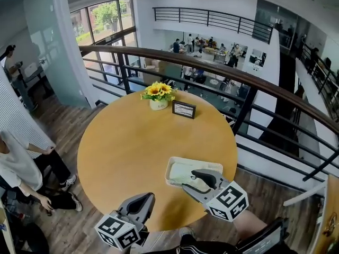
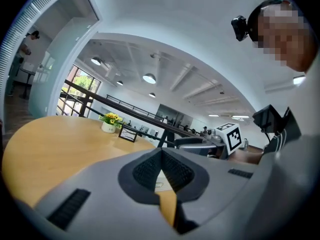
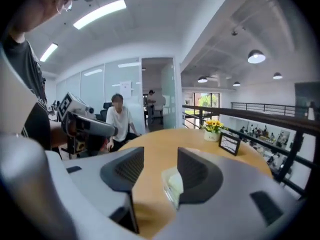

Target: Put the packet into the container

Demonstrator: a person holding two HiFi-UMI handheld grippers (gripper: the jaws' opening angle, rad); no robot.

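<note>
A white rectangular container [image 1: 170, 174] sits on the round wooden table [image 1: 132, 147] near its front right edge. A pale packet [image 1: 184, 172] lies flat inside it. My right gripper [image 1: 197, 178] hangs just above the container's near side, open, with nothing between the pads. In the right gripper view, the container [image 3: 166, 180] and the packet [image 3: 175, 184] show low in the gap of the right gripper [image 3: 160, 166]. My left gripper [image 1: 145, 197] hovers at the table's front edge, left of the container, and the left gripper [image 2: 161, 156] has its pads together on nothing.
A pot of sunflowers [image 1: 158, 95] and a small framed sign [image 1: 184, 109] stand at the table's far side. A dark railing [image 1: 254, 89] curves behind the table. A person [image 1: 21, 163] stands close to the table's left; a person's legs are below its front edge.
</note>
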